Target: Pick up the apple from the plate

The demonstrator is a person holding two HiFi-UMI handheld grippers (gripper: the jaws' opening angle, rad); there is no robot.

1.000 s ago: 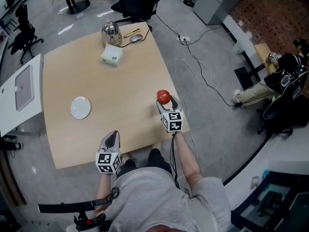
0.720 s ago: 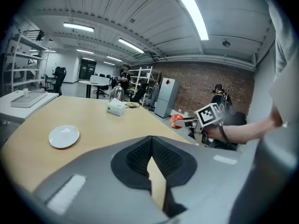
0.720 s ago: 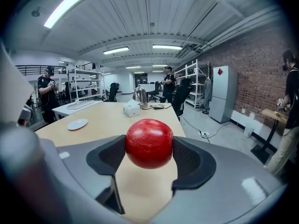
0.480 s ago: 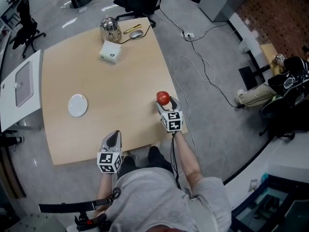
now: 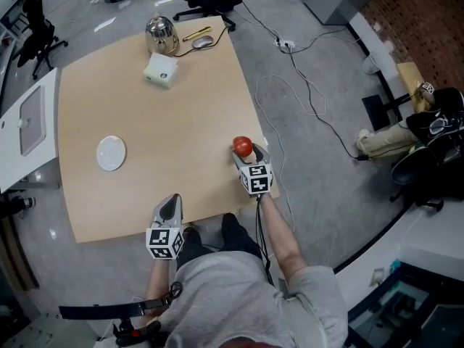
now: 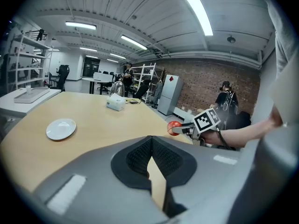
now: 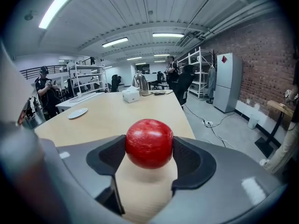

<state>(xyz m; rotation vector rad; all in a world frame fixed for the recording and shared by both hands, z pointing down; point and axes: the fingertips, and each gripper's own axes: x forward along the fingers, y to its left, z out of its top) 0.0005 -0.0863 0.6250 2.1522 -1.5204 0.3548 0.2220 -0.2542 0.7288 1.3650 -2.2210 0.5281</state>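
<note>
A red apple [image 7: 149, 143] sits clamped between the black pads of my right gripper [image 5: 245, 154], near the table's right edge and low over the wood; it also shows as a red ball in the head view, apple [image 5: 242, 146], and from the left, apple [image 6: 174, 128]. The white plate [image 5: 111, 153] lies bare on the left half of the table, far from the apple, plate [image 6: 60, 129]. My left gripper [image 5: 167, 210] hovers at the table's near edge, its pads touching at the tips with nothing between them.
At the far end of the table [image 5: 167, 114] stand a metal kettle [image 5: 161, 34], a white box [image 5: 160, 70] and a mouse [image 5: 203, 41]. A white side table [image 5: 25, 122] abuts the left edge. Cables run over the floor at right. People stand in the background.
My right gripper has sunk toward the tabletop with the apple still in it. My left gripper has shifted slightly at the near edge. The head view has drifted, so the table appears displaced.
</note>
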